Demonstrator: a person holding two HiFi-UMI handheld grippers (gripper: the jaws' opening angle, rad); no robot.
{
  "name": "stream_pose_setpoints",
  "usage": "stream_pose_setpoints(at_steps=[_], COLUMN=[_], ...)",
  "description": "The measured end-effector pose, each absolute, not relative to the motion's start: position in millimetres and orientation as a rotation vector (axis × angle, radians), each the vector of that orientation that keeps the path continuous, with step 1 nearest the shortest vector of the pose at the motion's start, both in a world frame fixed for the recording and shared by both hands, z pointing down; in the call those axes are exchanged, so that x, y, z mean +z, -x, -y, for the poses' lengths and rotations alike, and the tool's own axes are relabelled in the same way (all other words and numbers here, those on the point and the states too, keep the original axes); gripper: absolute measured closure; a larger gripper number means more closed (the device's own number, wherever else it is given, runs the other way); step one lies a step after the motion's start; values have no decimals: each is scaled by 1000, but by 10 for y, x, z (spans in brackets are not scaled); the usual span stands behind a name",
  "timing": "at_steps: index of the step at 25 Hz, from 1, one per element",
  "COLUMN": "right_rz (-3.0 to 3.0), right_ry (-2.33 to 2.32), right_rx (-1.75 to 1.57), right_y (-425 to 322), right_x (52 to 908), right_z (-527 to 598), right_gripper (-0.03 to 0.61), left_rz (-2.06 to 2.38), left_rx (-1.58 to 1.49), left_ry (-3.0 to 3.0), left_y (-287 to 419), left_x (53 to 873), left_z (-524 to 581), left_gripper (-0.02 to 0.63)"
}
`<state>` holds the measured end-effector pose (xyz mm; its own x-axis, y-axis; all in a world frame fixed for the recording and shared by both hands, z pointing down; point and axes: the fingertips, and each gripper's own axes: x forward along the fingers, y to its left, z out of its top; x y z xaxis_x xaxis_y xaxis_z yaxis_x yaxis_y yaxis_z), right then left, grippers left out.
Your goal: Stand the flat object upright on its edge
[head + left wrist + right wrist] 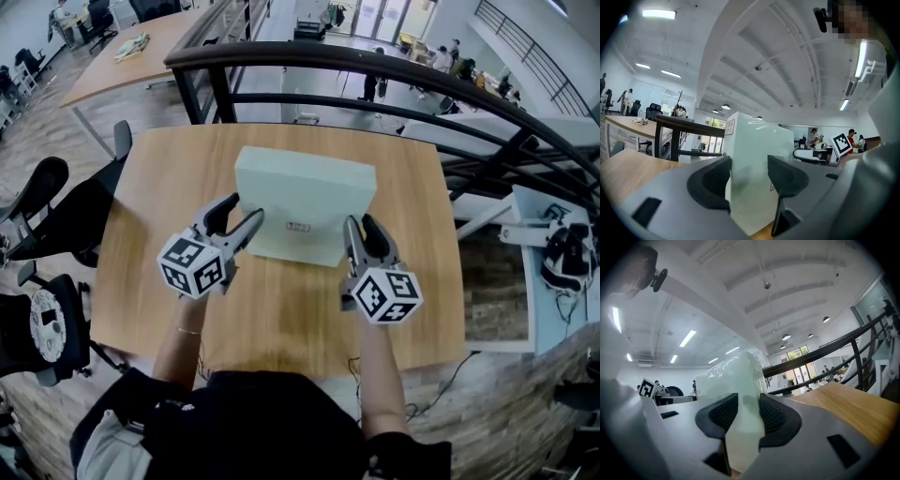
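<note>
On table (159,187), box (305,187) stands near upright — left gripper (239,214) and right gripper (363,225) each pinch 1 near corner; shallow corner grips, so a slip or uneven release could drop it flat

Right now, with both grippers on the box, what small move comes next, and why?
Probably ease the fingers of the right gripper open slightly while the left gripper holds. The box already seems to stand tall on the table, bottom edge on wood, both grippers clamped at its near corners; test that it balances.
</note>
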<state>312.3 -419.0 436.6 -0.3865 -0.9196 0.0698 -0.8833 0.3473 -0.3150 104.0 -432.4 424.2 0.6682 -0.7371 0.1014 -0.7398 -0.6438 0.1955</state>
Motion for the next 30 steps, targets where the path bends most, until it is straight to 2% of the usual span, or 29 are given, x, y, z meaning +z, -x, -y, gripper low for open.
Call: stream_pose_setpoints(at_steps=[30], right_rz=[-2486], right_ry=[1690], right_rx=[-450], right_y=[-3077], right_x=[4448], right_z=[3796], right_gripper=[433], left_rz=[1180], left_rx=[-2], left_ry=[-2671], left_y=[-989], left_x=[4318], left_z=[3926], left_gripper=[359])
